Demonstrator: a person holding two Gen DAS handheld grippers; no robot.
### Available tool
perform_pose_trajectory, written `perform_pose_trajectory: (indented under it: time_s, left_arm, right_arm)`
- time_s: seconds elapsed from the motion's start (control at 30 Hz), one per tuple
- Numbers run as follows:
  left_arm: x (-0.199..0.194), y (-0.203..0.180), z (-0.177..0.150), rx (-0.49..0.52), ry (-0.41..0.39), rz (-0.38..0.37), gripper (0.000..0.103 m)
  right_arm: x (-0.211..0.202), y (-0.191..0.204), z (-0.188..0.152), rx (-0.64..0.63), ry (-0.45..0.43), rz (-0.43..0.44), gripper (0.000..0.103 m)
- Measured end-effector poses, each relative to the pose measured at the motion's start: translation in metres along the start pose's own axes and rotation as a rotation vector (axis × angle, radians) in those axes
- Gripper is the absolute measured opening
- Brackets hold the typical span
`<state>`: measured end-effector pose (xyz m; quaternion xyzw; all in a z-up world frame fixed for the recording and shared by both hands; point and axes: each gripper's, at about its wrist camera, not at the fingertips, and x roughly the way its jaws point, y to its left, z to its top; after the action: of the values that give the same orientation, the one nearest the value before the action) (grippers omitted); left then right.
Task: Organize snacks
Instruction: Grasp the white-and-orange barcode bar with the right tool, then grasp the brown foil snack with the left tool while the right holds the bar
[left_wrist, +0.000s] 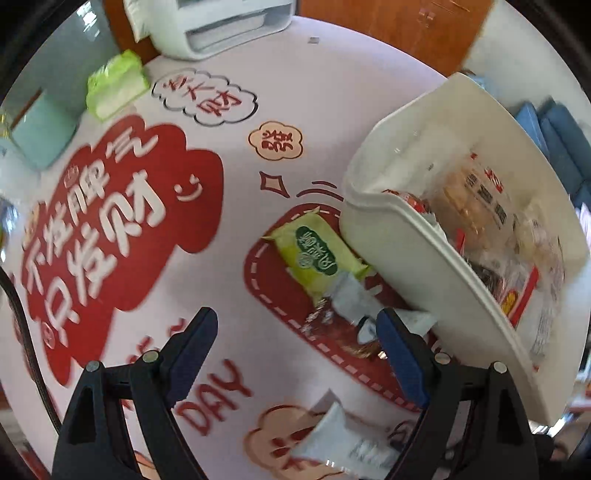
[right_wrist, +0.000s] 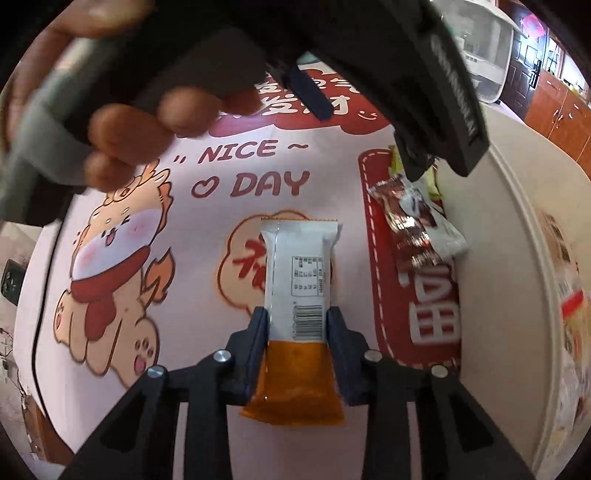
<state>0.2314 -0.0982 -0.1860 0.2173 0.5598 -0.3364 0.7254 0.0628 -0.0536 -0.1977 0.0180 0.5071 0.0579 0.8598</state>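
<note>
The white-and-orange snack packet (right_wrist: 297, 295) lies lengthwise on the printed worktop (right_wrist: 207, 266), and the right gripper (right_wrist: 297, 325) has its fingers (right_wrist: 258, 328) clenched on the packet's two long edges. Just to its right a brown foil snack (right_wrist: 408, 225) and a white wrapper rest on the red patch of the print, close against the wall of the white bin (right_wrist: 506, 236). Seen from the left wrist, a green snack packet (left_wrist: 317, 254) lies beside that bin (left_wrist: 417, 254), which already holds several wrapped snacks (left_wrist: 476, 206). The left gripper (left_wrist: 295, 332) hangs above the worktop with its fingers (left_wrist: 195, 339) spread wide, grasping nothing. Further back sit a green tissue pack (left_wrist: 116, 85) and a white appliance (left_wrist: 218, 26)
</note>
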Motion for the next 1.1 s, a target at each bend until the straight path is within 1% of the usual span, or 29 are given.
perform_pose_trajectory:
  time_s: [0.2, 0.3, 0.37, 0.4, 0.47, 0.53, 0.57, 0.6, 0.63, 0.67, 0.77, 0.8, 0.93, 1.1]
  left_arm:
    - [0.021, 0.004, -0.004, -0.19, 0.026, -0.057, 0.087]
    - [0.024, 0.006, -0.011, -0.265, 0.022, -0.098, 0.087]
    - [0.024, 0.008, -0.015, -0.294, 0.024, -0.101, 0.087]
    - [0.023, 0.007, -0.019, -0.293, 0.019, -0.086, 0.087]
    - [0.022, 0.001, -0.024, -0.257, 0.013, -0.035, 0.085]
    - [0.022, -0.007, -0.028, -0.212, 0.002, 0.025, 0.077]
    - [0.022, -0.012, -0.03, -0.183, 0.0, 0.06, 0.072]
    - [0.021, -0.016, -0.031, -0.162, -0.005, 0.077, 0.065]
    - [0.02, -0.018, -0.033, -0.144, -0.012, 0.089, 0.054]
    - [0.018, -0.021, -0.035, -0.126, -0.017, 0.096, 0.048]
    - [0.013, -0.027, -0.042, -0.11, -0.023, 0.09, 0.041]
    - [0.01, -0.028, -0.048, -0.105, -0.034, 0.092, 0.033]
    - [-0.002, -0.023, -0.065, -0.126, -0.041, 0.106, 0.031]
    - [-0.041, -0.017, -0.087, -0.171, -0.089, 0.126, 0.031]
  right_arm:
    - [-0.016, -0.013, -0.013, 0.048, -0.004, 0.027, 0.032]
    - [-0.023, -0.018, -0.015, 0.062, -0.008, 0.04, 0.032]
    - [-0.027, -0.019, -0.017, 0.065, -0.01, 0.05, 0.032]
    - [-0.029, -0.019, -0.018, 0.063, -0.01, 0.056, 0.032]
    - [-0.032, -0.018, -0.02, 0.061, -0.007, 0.066, 0.032]
    - [-0.03, -0.016, -0.023, 0.068, 0.006, 0.086, 0.032]
    - [-0.029, -0.016, -0.025, 0.072, 0.01, 0.094, 0.032]
    - [-0.03, -0.016, -0.026, 0.071, 0.015, 0.102, 0.032]
    - [-0.029, -0.013, -0.028, 0.069, 0.017, 0.105, 0.032]
    - [-0.03, -0.011, -0.029, 0.067, 0.02, 0.109, 0.032]
    - [-0.033, -0.009, -0.032, 0.062, 0.02, 0.116, 0.032]
    - [-0.033, -0.009, -0.032, 0.064, 0.021, 0.119, 0.032]
    - [-0.033, -0.017, -0.027, 0.079, 0.016, 0.139, 0.032]
    - [-0.048, -0.025, -0.029, 0.067, -0.02, 0.15, 0.031]
